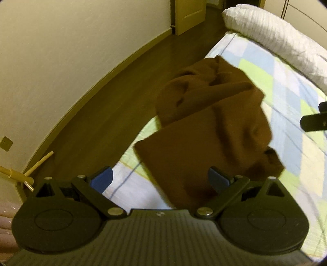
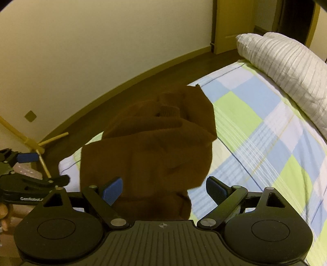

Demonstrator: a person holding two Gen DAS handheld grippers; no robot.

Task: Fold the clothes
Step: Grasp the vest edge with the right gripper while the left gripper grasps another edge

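Brown knit, a bunched sweater (image 1: 206, 126), is seen from the left wrist near the bed's left edge on the checked sheet (image 1: 286, 98); the left gripper (image 1: 160, 180) is spread wide and empty, so the overhang could slide floorward. From the right wrist, the right gripper (image 2: 163, 189) is likewise held apart and empty over the sweater's near hem, where several layers could be pinched together.

A bed (image 2: 265, 131) with a checked sheet in blue, green and white spreads ahead of and to the right of the jaws, with a rolled white striped duvet (image 2: 286, 61) lying along its far right side. To the left of the jaws runs a dark wood floor (image 1: 106, 102), edged by a pale skirting board below a plain cream wall (image 2: 102, 41) carrying a small socket plate (image 2: 30, 116). A wooden stand (image 2: 38, 146) leans low on the left, a yellowish door (image 1: 189, 14) stands far ahead, and the light is dim and warm.
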